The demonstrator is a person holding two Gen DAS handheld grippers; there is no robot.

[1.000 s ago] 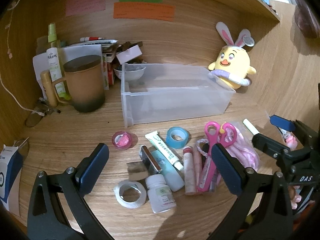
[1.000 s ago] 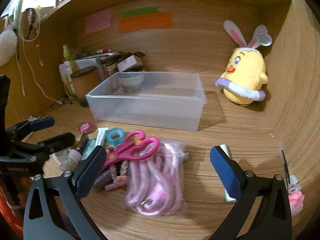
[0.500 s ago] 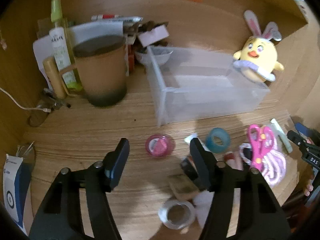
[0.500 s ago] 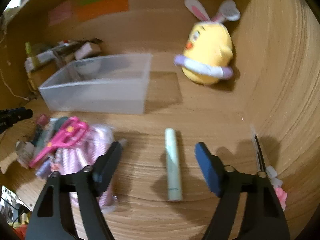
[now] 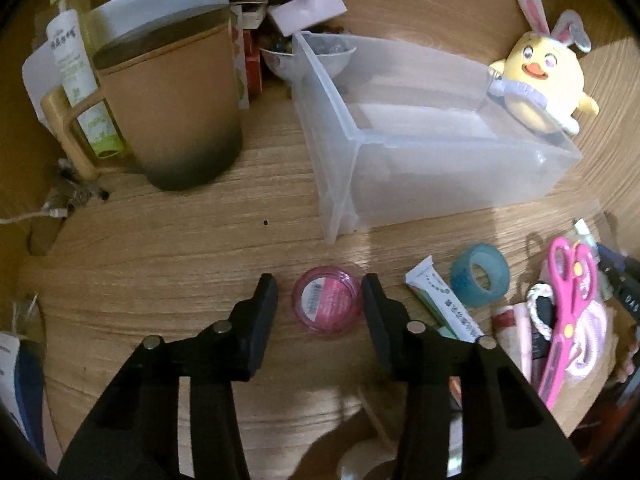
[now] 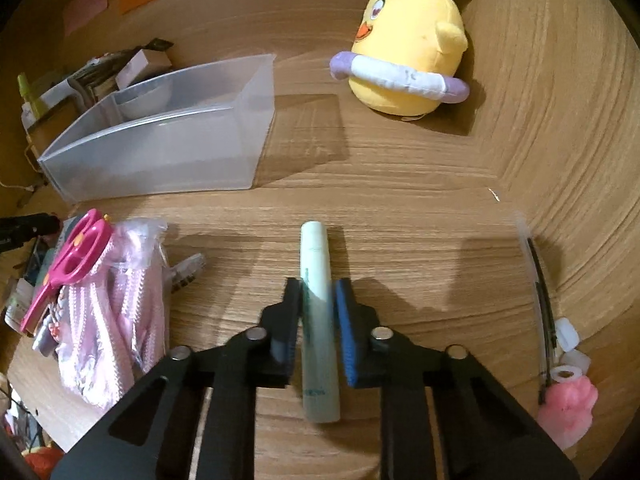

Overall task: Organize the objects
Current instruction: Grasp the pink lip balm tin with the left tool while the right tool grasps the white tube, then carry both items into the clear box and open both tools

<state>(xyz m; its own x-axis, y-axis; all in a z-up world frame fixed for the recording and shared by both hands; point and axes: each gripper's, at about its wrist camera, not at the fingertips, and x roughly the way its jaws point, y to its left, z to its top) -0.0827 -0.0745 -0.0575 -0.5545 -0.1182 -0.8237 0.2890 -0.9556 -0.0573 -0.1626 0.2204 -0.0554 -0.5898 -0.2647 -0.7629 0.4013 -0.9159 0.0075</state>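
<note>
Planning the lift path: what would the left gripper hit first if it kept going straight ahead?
The pink jar sits between the left gripper's open fingers; beyond it, probably the clear bin, though depth is unclear.

pink jar | blue tape | pale green tube | pink scissors (yellow rivet)

Nothing could be read with any certainty. The green-and-white bottle, the white tube and the pink jar's lid bore print, perhaps Chinese characters, too blurred to make out.
</note>
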